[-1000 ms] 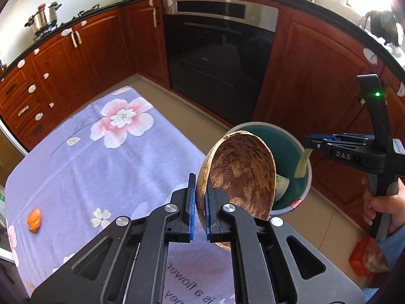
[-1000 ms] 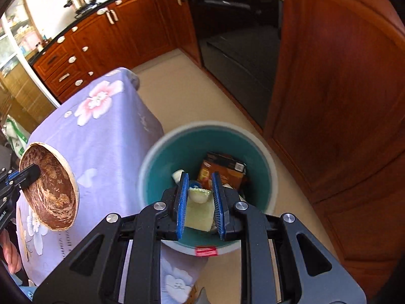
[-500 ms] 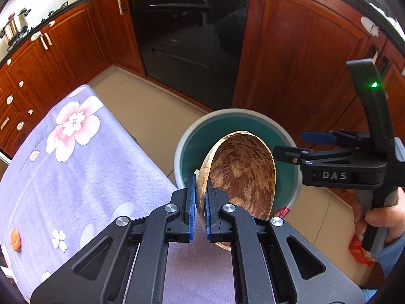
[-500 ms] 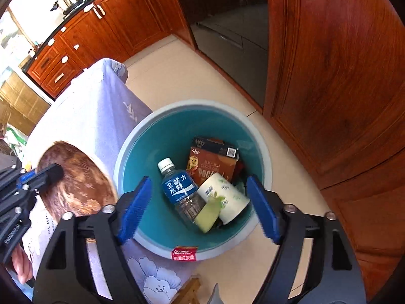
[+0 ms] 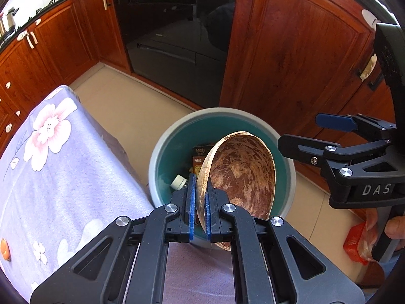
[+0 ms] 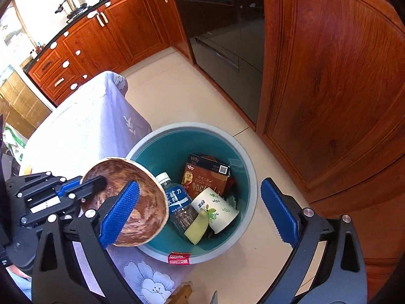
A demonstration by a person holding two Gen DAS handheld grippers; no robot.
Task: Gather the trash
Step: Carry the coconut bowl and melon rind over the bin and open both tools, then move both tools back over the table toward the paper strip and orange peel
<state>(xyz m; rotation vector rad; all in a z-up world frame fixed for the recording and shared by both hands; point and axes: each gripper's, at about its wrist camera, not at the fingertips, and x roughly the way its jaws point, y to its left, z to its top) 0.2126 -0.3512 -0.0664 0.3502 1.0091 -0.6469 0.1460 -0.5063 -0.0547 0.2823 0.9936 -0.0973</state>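
Trash is already piling up inside the round teal bin with the grey rim (image 6: 249, 177). Down in it lie a clear plastic water bottle with a blue label (image 6: 177, 202), a brown snack box (image 6: 206, 177), a white paper cup with green leaves (image 6: 215, 209) and a pale yellow scrap (image 6: 197, 228).

The right claw (image 6: 200, 211) hangs over the bin. Its blue pads have just been opening wide, and nothing sits between them now, so its piece looks dropped.

The left claw (image 5: 198, 209) is squeezed tight on the rim of a brown coconut shell half (image 5: 240, 174). The shell is held up on its edge, tilted, right over the near side of the bin. I think it goes in next, once the claw lets go.

One small orange bit (image 5: 5, 247) sits on the table, well away from the bin, and probably needs picking up too. A red packet (image 5: 354, 243) lies on the floor by the person's hand (image 5: 395, 228); I cannot tell if it is trash.

The table wears a purple cloth with pink and white flowers (image 5: 63, 167). The bin stands on the pale tile floor (image 6: 177, 101) just beside the table. Reddish wooden cupboards (image 6: 329, 76) and a black oven (image 5: 174, 38) go round the kitchen, and shiny pots (image 6: 73, 1) sit on the stove.
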